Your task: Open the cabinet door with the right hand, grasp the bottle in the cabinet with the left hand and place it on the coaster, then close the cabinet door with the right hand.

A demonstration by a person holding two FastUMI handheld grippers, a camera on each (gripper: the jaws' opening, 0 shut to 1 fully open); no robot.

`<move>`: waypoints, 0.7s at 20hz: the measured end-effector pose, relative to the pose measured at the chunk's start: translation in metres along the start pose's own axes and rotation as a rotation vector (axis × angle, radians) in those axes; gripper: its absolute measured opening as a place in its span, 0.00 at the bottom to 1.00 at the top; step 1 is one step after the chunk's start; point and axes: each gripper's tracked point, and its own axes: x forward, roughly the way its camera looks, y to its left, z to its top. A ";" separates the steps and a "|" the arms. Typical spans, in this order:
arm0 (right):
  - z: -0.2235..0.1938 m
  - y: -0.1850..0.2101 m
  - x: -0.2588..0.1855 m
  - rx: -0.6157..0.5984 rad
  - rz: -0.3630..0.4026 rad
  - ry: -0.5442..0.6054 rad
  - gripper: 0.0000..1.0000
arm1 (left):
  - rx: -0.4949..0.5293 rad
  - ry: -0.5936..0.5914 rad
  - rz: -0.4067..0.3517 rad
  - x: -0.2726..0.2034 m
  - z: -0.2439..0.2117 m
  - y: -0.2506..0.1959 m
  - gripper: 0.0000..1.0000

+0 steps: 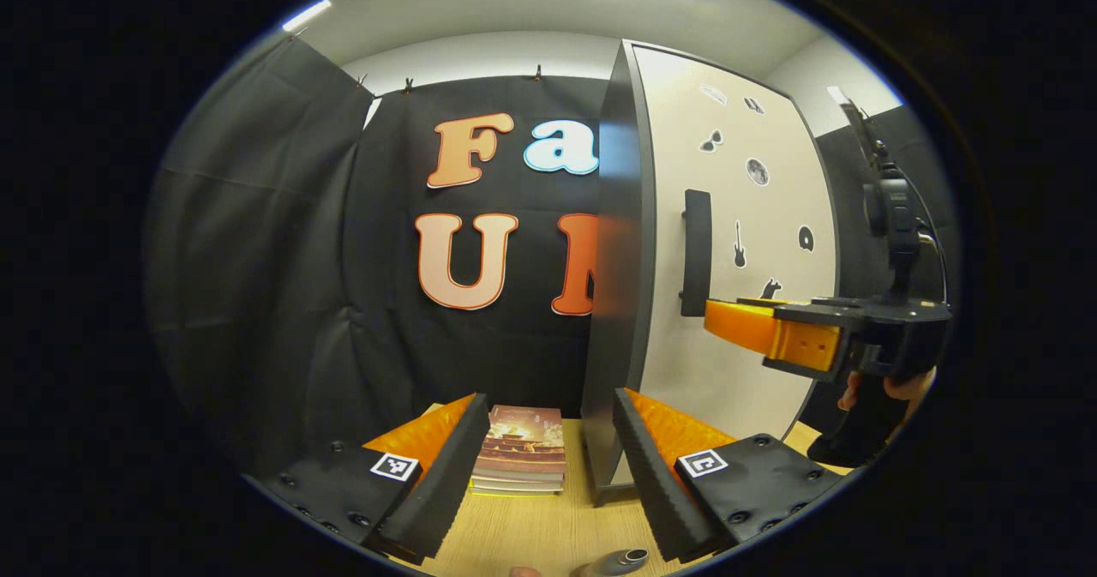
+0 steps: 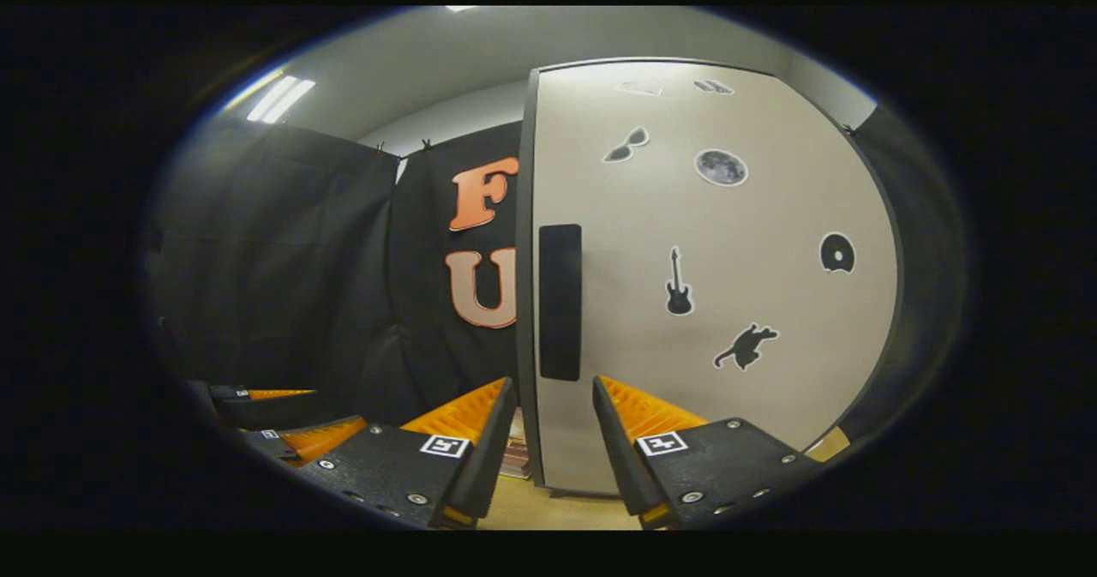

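The cabinet (image 1: 621, 260) stands on the wooden table, its pale door (image 1: 754, 217) looking flush with the dark side wall. A black vertical handle (image 1: 696, 251) sits near the door's left edge. My right gripper (image 1: 716, 320), held by a hand, hovers just in front of the handle's lower end. In the right gripper view the handle (image 2: 560, 303) rises just above my open right gripper (image 2: 553, 453). My left gripper (image 1: 548, 474) is open and holds nothing. A grey metal bottle top (image 1: 621, 561) pokes up at the bottom edge of the left gripper view.
A stack of books (image 1: 523, 448) lies on the table (image 1: 531, 525) left of the cabinet, beyond my left gripper's fingers. Black cloth walls close the booth behind and to the left. The left gripper (image 2: 274, 414) appears low on the left in the right gripper view.
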 end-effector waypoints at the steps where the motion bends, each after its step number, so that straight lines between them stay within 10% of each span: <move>1: 0.000 0.000 -0.009 0.001 -0.006 -0.002 0.58 | 0.002 -0.003 0.000 -0.002 0.001 0.000 0.95; 14: 0.004 0.031 -0.122 0.017 -0.163 -0.060 0.92 | 0.072 -0.035 -0.102 -0.027 0.014 0.030 0.94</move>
